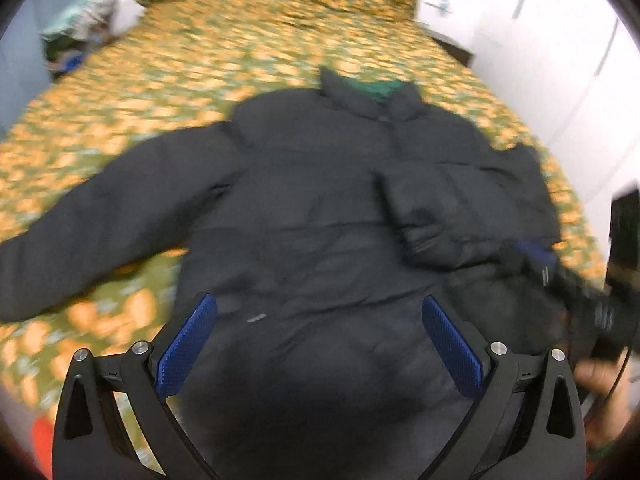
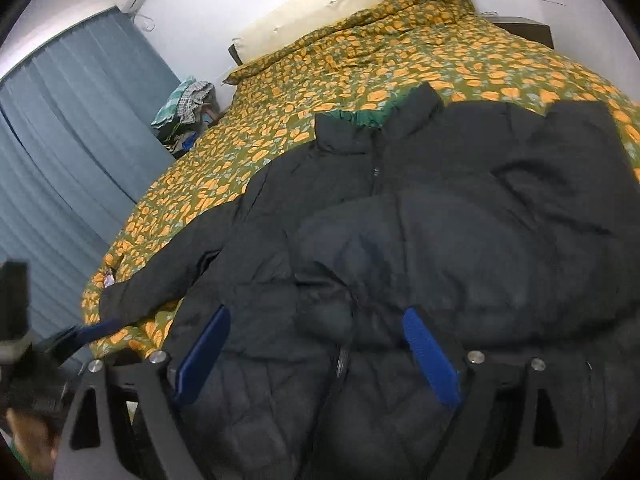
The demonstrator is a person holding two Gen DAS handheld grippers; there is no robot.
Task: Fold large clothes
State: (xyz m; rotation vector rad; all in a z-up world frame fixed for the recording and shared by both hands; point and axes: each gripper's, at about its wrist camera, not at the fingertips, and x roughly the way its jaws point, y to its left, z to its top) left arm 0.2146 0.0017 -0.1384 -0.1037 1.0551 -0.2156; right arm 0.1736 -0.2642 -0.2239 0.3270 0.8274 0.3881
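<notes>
Left gripper (image 1: 320, 308) wide open, blue pads (image 1: 188, 344) spread far apart, nothing held, hovering over lower body of black puffer jacket (image 1: 312, 184). Right gripper (image 2: 316, 320) also wide open, empty, blue pads (image 2: 430, 360) well apart, hovering above the jacket's lower front near the zipper. Jacket lies front-up on a bed with orange-and-green floral bedspread (image 1: 168, 64), collar toward 12 o'clock in both views, green lining (image 1: 374, 87) showing inside collar. In left wrist view one sleeve (image 1: 92, 216) stretches flat out to 9 o'clock across the bedspread; other sleeve (image 1: 424, 216) is folded in over the chest, cuff end at about 3 o'clock of jacket centre. Left view is motion-blurred. Right gripper appears in left view at 4 o'clock, blurred, held by a hand (image 1: 600, 376); jaw state unreadable from that view alone. In right wrist view the folded sleeve (image 2: 460, 248) lies across the torso in front of the fingers; the outstretched sleeve (image 2: 168, 272) runs to 9 o'clock, its cuff near the bed edge. Left gripper visible at 8 o'clock in right view, blurred. Cream pillow (image 2: 320, 12) at the bed head, 12 o'clock. Blue curtain (image 2: 68, 128) at 9–10 o'clock. Pile of clothes (image 2: 186, 108) beside the bed at 10 o'clock. Dark nightstand (image 2: 524, 30) at 1 o'clock.
</notes>
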